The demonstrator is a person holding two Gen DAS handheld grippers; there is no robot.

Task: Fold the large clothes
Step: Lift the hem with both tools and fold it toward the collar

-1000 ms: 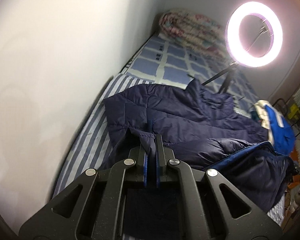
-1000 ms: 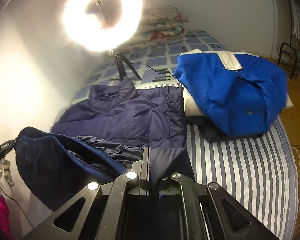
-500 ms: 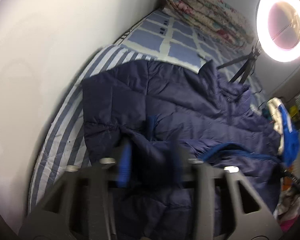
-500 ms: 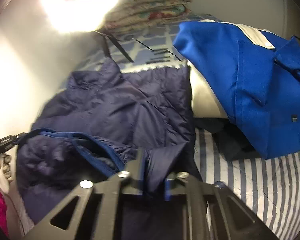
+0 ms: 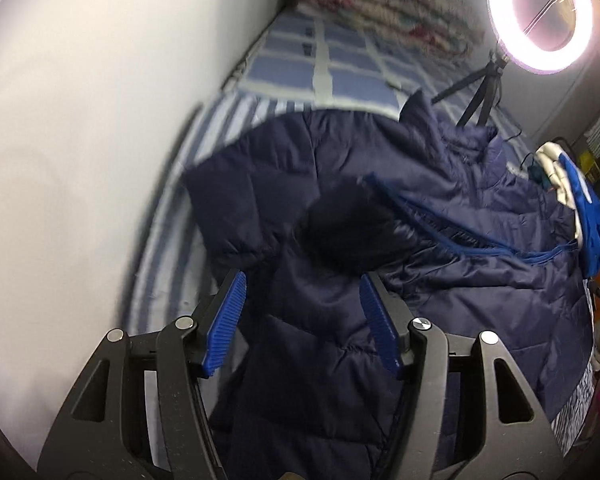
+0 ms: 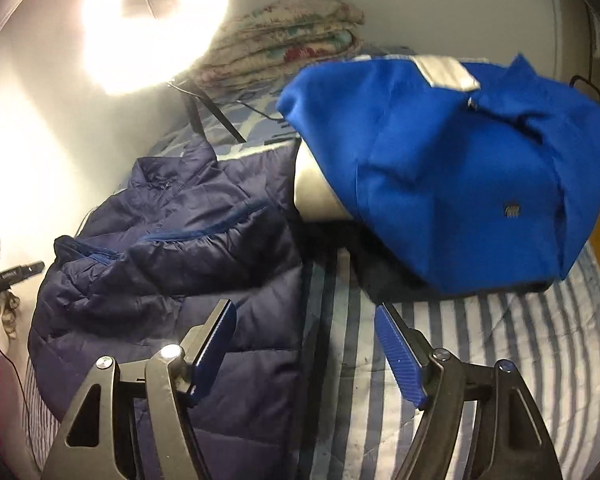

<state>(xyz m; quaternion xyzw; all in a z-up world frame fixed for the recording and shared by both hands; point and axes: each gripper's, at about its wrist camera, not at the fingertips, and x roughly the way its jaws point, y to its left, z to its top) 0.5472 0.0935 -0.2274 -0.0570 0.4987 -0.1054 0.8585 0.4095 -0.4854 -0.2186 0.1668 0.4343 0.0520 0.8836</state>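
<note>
Though folded, blue jacket (image 6: 452, 168) alongside

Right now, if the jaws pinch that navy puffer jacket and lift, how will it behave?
The navy puffer jacket likely flops and drapes, since it lies rumpled. Its quilted puff suggests lightness for its bulk. The shiny shell may slip.

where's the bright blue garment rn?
In the right wrist view, the bright blue garment sits folded on a stack at the right of the striped bed, beside the navy quilted puffer jacket and ahead of the open right gripper.
</note>
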